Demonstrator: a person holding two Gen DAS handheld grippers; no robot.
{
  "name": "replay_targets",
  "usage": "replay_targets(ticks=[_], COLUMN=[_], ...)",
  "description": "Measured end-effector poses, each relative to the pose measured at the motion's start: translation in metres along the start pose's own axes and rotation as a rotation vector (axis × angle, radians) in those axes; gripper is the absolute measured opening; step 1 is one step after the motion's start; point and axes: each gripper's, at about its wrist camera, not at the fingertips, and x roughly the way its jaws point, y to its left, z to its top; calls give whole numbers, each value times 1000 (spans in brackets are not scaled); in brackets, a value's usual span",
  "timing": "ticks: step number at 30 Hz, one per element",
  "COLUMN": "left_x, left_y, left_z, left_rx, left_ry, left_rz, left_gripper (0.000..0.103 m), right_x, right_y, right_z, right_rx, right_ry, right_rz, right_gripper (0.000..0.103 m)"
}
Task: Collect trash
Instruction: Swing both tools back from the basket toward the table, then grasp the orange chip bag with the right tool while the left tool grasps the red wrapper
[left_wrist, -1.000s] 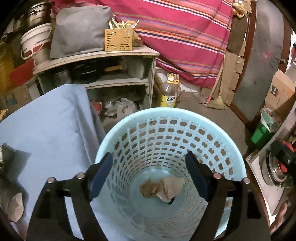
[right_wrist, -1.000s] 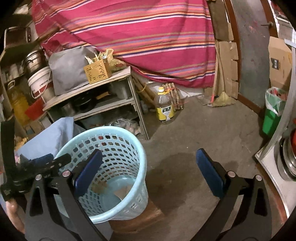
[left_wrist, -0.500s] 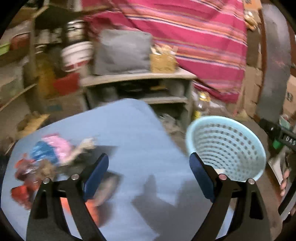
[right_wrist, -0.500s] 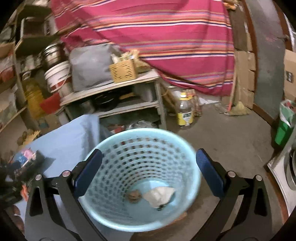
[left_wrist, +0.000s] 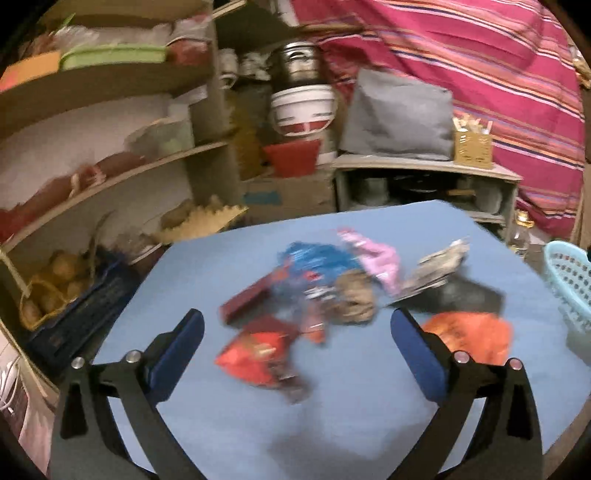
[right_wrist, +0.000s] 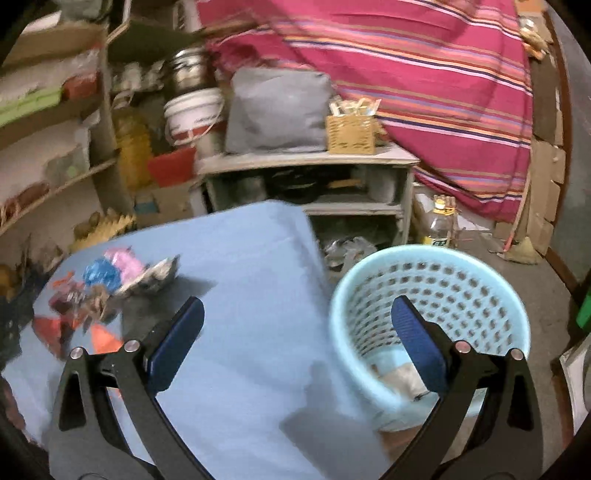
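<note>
Hovering above the blue table (left_wrist: 369, 406), the left gripper (left_wrist: 295, 350) is showing both blue pads spread wide with nothing between them. Sitting just beyond its fingertips is the trash pile (left_wrist: 332, 295), motion-blurred: a red wrapper (left_wrist: 258, 354) lying nearest, between the two pads in view, an orange wrapper (left_wrist: 469, 336) lying by the right pad, a crumpled brown paper (left_wrist: 354, 302) sitting mid-pile, a blue wrapper (left_wrist: 321, 258) and a pink wrapper (left_wrist: 376, 258) lying behind it, and a silver wrapper (left_wrist: 439, 269) tilting up at the far right. All pieces are resting on the table cloth, touching or overlapping; exact edges are too blurred to tell.

The right gripper (right_wrist: 295, 332) is also hanging with fingers wide apart and holding nothing, over the table's near right part. The light-blue basket (right_wrist: 424, 258) is standing on the floor just beside the table's right edge, with the right pad overlapping its inside in view. Lying at the basket's bottom is a pale crumpled paper (right_wrist: 399, 380), partly hidden by the finger. From this view the trash pile is sitting at the table's far left, well apart from the basket.

Standing behind are a grey shelf (right_wrist: 306, 162) carrying a woven box (right_wrist: 351, 136) and a grey bag (right_wrist: 277, 110), with a striped cloth (right_wrist: 406, 55) hanging above and a bottle (right_wrist: 439, 221) standing on the floor.
</note>
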Motion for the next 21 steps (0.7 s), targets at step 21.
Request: replay_targets(ticks=[21], left_x=[45], left_y=[59], left_z=[-40], left_rx=[-91], left_ry=[91], left_rz=[-46], left_gripper=[99], right_x=[42], right_y=[164], right_z=[-49], right_rx=[-222], right_ry=[140], right_rz=[129], right_gripper=[99])
